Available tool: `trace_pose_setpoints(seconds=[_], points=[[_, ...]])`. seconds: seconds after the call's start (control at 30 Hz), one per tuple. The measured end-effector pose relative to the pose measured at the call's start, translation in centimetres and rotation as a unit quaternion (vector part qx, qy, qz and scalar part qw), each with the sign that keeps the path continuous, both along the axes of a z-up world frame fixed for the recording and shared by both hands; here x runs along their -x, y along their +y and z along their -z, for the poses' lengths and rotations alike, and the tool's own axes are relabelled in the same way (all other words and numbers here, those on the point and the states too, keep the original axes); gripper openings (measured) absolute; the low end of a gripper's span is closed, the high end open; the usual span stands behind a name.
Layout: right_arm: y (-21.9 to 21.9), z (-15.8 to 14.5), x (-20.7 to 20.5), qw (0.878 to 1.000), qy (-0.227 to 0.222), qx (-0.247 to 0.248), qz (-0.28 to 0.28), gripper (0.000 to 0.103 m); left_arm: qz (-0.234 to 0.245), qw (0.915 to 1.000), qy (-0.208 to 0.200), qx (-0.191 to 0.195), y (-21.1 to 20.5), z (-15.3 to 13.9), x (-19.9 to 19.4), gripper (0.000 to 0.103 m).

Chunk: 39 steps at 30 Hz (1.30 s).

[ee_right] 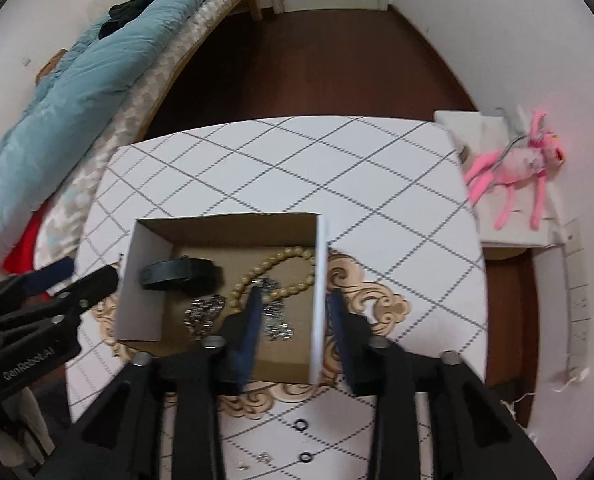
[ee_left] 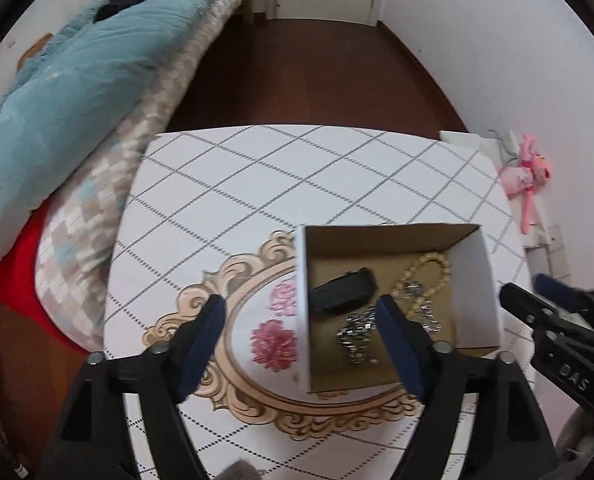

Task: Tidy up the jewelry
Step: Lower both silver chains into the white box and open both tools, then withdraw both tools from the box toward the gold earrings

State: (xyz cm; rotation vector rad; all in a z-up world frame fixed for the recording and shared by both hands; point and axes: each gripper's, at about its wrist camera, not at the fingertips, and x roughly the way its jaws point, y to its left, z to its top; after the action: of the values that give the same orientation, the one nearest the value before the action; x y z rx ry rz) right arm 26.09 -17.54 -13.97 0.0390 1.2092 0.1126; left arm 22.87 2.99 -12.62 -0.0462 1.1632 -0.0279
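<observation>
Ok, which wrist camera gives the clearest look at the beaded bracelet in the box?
The right wrist view: nearly the whole loop of the beaded bracelet shows inside the box, only partly crossed by a silver chain. In the left wrist view the bracelet looks smaller and sits behind a blue finger pad.

Our left gripper [ee_left: 299,322] and right gripper [ee_right: 293,314] are matte black with dark blue pads [ee_left: 205,344], silver screws [ee_left: 441,347], and pale embossed lettering [ee_right: 27,365].
</observation>
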Motion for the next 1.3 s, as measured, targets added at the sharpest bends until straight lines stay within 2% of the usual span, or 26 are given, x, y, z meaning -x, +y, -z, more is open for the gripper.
trace_pose_setpoints(seconds=[0.03,0.07,0.13,0.2,0.37,0.47,0.73,0.9,1.07,1.3], points=[[-0.1,0.3,0.3,1.0,-0.004,0.013,0.003,0.066,-0.001,1.0,-0.002,-0.003,0.1,0.3,0.2,0.099],[-0.1,0.5,0.5,1.0,-0.006,0.025,0.005,0.072,-0.002,1.0,-0.003,-0.004,0.2,0.6,0.4,0.101],[0.0,1.0,0.8,0.999,-0.009,0.044,0.007,0.091,-0.002,1.0,-0.003,-0.009,0.3,1.4,1.0,0.102],[0.2,1.7,1.3,0.998,-0.01,0.059,0.005,0.097,-0.006,0.9998,-0.002,-0.02,0.3,2.0,1.5,0.102],[0.5,2.9,2.4,0.997,-0.016,0.071,0.006,0.098,-0.011,0.9998,-0.002,-0.019,0.2,3.0,2.5,0.103],[0.5,3.2,2.8,0.998,-0.015,0.063,0.008,0.103,-0.012,0.9998,-0.004,-0.016,0.1,3.1,2.9,0.103],[0.1,2.4,3.9,0.998,-0.028,0.055,0.02,0.103,-0.019,0.9995,-0.024,-0.01,0.2,1.7,4.2,0.103],[-0.2,0.7,5.4,0.997,-0.048,0.05,0.03,0.103,-0.028,0.9984,-0.048,-0.011,0.2,-0.3,5.9,0.103],[-0.5,-2.0,7.8,0.994,-0.088,0.056,0.043,0.103,-0.031,0.9952,-0.082,-0.042,-0.3,-2.8,8.4,0.103],[-1.1,-6.3,11.3,0.987,-0.14,0.057,0.059,0.103,-0.03,0.9919,-0.12,-0.027,-0.5,-6.3,11.5,0.103]])
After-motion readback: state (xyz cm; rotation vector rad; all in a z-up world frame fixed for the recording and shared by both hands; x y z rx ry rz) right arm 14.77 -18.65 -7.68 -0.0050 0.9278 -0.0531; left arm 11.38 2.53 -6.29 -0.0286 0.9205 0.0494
